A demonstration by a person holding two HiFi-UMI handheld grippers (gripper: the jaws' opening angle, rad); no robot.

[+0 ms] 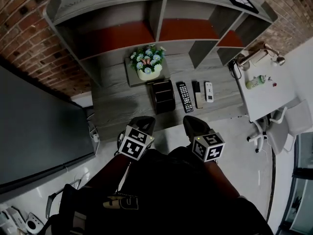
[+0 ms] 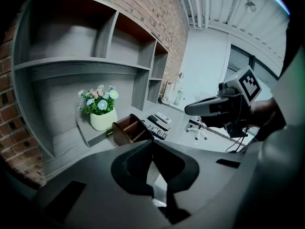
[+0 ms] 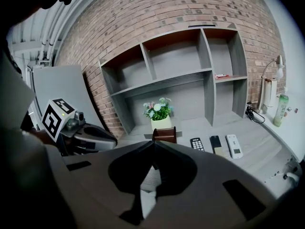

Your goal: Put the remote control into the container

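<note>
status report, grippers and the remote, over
Left hand-held gripper and right hand-held gripper shut, empty. Black buttoned remote control on grey wooden desk, beside dark brown wooden container. Nothing in the way.

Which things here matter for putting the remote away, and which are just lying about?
For the job: brown container; three remotes, whichever is meant: black buttoned remote, dark slim remote, white remote.
Lying about: potted flowers, green bottle, desk lamp.

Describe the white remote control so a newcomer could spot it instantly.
On the grey wooden desk below the shelves, find the dark brown open container by the flowerpot. Three remotes lie right of it; the white remote control is farthest out, the only pale one.
</note>
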